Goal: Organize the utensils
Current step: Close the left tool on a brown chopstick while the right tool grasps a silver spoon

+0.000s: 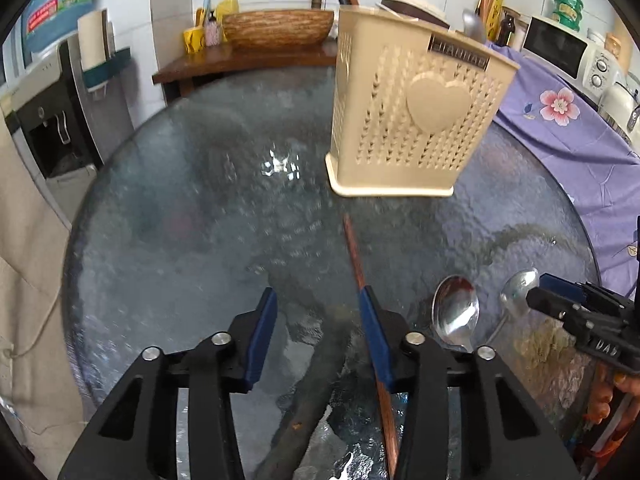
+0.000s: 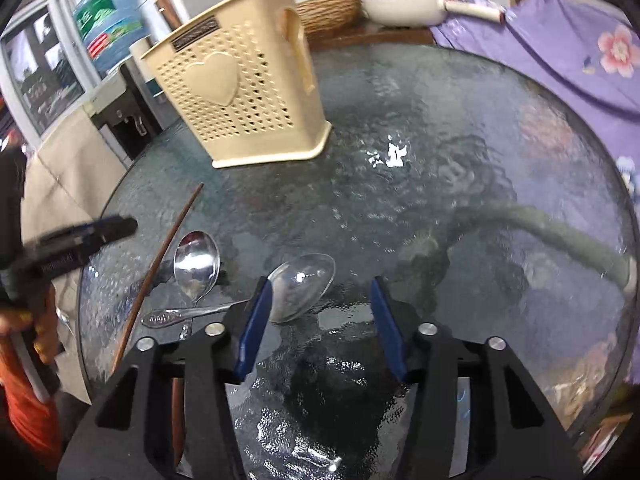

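A cream perforated utensil basket (image 1: 412, 108) (image 2: 240, 92) stands on the round glass table (image 1: 180, 220) (image 2: 460, 140). A brown chopstick (image 1: 354, 248) (image 2: 160, 260) lies on the glass and runs under the right finger of my left gripper (image 1: 318, 300), which is open with nothing between its pads. Two metal spoons lie crossed at the near edge. The bowl of one spoon (image 2: 304, 288) (image 1: 518, 288) lies between the fingers of my right gripper (image 2: 320, 292), beside its left pad, and the jaws stand open. The other spoon (image 2: 196, 264) (image 1: 456, 312) lies left of it.
A purple floral cloth (image 1: 560, 140) (image 2: 560, 60) covers the counter to the right, with a microwave (image 1: 560, 48) on it. Behind the table are a wicker basin (image 1: 276, 28) on a wooden shelf and a water dispenser (image 1: 52, 120). A person's hand (image 1: 608, 400) holds the right gripper.
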`<state>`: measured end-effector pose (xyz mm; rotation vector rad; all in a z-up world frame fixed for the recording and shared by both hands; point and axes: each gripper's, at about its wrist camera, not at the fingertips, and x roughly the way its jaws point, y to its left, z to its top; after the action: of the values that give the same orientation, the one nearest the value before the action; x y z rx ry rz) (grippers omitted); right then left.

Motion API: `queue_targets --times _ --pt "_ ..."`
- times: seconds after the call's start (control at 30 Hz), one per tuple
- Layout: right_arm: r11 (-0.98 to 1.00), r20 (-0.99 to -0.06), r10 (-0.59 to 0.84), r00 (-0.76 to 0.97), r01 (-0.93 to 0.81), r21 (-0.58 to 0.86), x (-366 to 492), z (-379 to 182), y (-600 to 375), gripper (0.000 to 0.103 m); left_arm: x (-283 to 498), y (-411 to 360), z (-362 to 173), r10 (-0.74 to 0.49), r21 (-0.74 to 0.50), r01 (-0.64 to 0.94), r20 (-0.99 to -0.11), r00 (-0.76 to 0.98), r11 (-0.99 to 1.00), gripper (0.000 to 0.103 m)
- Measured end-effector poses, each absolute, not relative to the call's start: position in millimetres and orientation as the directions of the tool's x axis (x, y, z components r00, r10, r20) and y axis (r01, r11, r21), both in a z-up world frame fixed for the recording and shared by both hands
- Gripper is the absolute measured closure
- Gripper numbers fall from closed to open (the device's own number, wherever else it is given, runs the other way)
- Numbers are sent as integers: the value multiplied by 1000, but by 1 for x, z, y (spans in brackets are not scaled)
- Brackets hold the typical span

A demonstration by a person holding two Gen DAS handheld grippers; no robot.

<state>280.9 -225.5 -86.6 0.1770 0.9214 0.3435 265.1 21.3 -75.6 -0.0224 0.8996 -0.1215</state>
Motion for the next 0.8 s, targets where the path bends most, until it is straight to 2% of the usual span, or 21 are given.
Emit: queue_targets --times 0.23,0.43,0.73,0.8 --pt "894 -727 439 528 -175 412 292 -91 -233 72 275 15 -81 -136 -106 86 -783 607 991 64" --pt "875 -721 470 510 -162 456 303 -94 -235 87 300 0 -87 -118 -82 88 -798 591 993 77" --pt "859 -707 502 499 -189 476 313 -84 -237 99 327 -18 -93 -99 -51 99 -815 571 994 83" --pt "848 -700 521 488 -205 488 315 -82 -235 100 329 -23 -93 -88 -36 101 -818 569 994 88"
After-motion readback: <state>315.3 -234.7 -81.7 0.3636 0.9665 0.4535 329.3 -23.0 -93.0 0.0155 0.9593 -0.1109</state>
